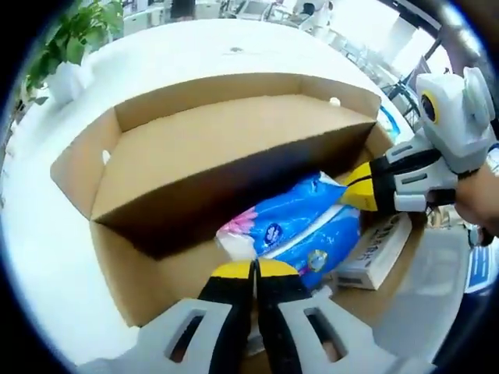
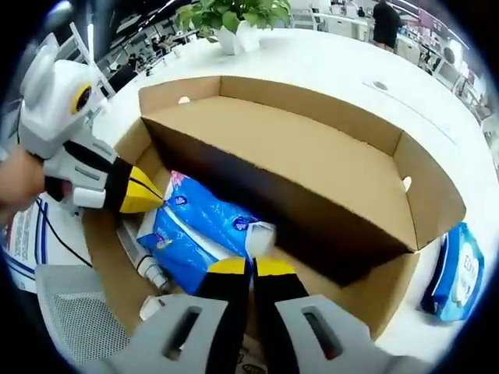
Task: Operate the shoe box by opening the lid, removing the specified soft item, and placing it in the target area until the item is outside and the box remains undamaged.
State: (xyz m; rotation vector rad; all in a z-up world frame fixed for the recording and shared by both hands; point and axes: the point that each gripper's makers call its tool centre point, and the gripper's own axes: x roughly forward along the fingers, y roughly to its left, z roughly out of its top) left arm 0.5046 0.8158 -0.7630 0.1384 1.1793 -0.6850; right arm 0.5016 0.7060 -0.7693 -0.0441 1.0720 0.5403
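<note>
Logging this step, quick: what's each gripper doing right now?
Left gripper: shut, holding nothing visible.
Right gripper: shut, at the blue tissue pack.

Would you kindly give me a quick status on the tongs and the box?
Left tongs and right tongs shut, at the blue soft pack. Shoe box lid open, pack inside. Small white box beside pack.

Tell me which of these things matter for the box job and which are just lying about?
Part of the job:
- cardboard shoe box, lid open
- blue soft pack inside it
- left gripper and right gripper, both shut

Just lying about:
- potted plant
- white carton in the box
- blue packet on the white table
</note>
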